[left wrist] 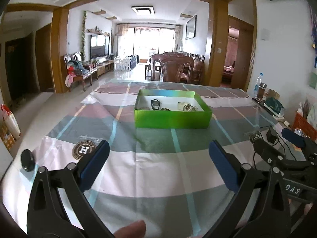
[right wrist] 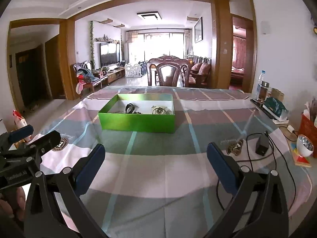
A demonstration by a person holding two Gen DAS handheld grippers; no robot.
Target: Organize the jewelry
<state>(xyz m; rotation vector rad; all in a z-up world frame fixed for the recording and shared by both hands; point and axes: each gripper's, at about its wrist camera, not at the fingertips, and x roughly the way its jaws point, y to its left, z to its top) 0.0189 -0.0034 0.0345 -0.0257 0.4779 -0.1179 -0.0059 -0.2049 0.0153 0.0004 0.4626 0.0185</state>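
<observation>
A shiny green box stands open on the checked tablecloth, ahead of both grippers. Inside lie a black watch, a white-strapped watch and some small dark pieces. My left gripper is open and empty, low over the cloth, well short of the box. My right gripper is open and empty, beside the left one. Each gripper shows at the edge of the other's view: the right gripper and the left gripper.
A black oval object lies on the cloth at the near left. At the right edge are a black adapter with cables, a white cup, a red box, a teal book and bottles. Wooden chairs stand beyond the table.
</observation>
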